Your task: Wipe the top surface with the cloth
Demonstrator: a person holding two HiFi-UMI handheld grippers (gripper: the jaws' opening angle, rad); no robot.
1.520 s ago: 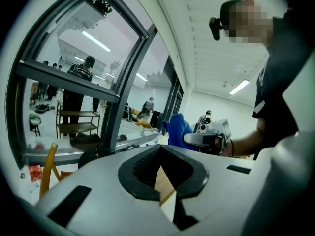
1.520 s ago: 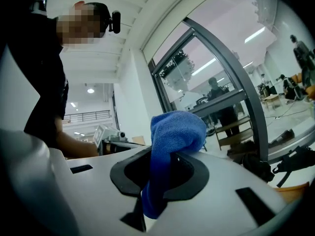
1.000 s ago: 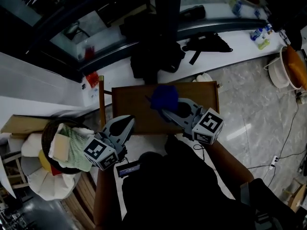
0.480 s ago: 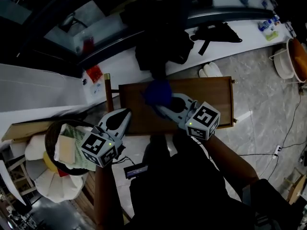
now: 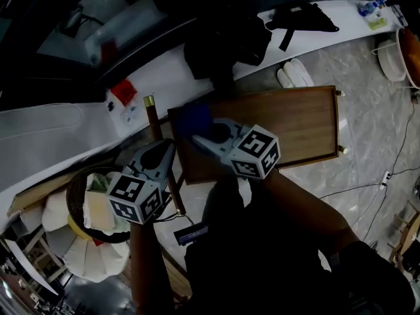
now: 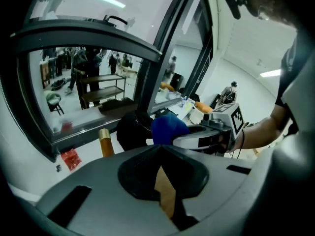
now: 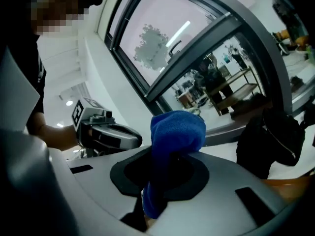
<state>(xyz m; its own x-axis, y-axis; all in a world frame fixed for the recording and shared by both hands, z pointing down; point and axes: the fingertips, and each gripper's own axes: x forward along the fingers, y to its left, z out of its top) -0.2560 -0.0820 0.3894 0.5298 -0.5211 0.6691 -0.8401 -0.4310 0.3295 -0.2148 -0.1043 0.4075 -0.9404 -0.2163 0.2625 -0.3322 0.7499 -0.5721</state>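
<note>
A brown wooden table top [image 5: 295,126] lies below me in the head view. My right gripper [image 5: 197,134] is shut on a blue cloth [image 5: 191,118], which sits at the top's left end. In the right gripper view the blue cloth [image 7: 172,149] bulges out between the jaws. My left gripper [image 5: 165,153] hangs just off the top's left edge, beside a wooden post with a brass cap [image 5: 150,102]. Its jaws are shut with nothing held. The left gripper view shows the cloth [image 6: 167,128] and the right gripper's body [image 6: 211,134] ahead.
A basket [image 5: 80,199] with a sponge and rags stands at the lower left. Black bags [image 5: 223,44] lie on a white counter beyond the table. A pair of white slippers [image 5: 295,74] rests on the marble floor, with tubs at the far right [image 5: 410,51].
My right gripper has carried the cloth leftward along the table top, from near its middle to its left end. The head camera has shifted too, so the table shows further right.
</note>
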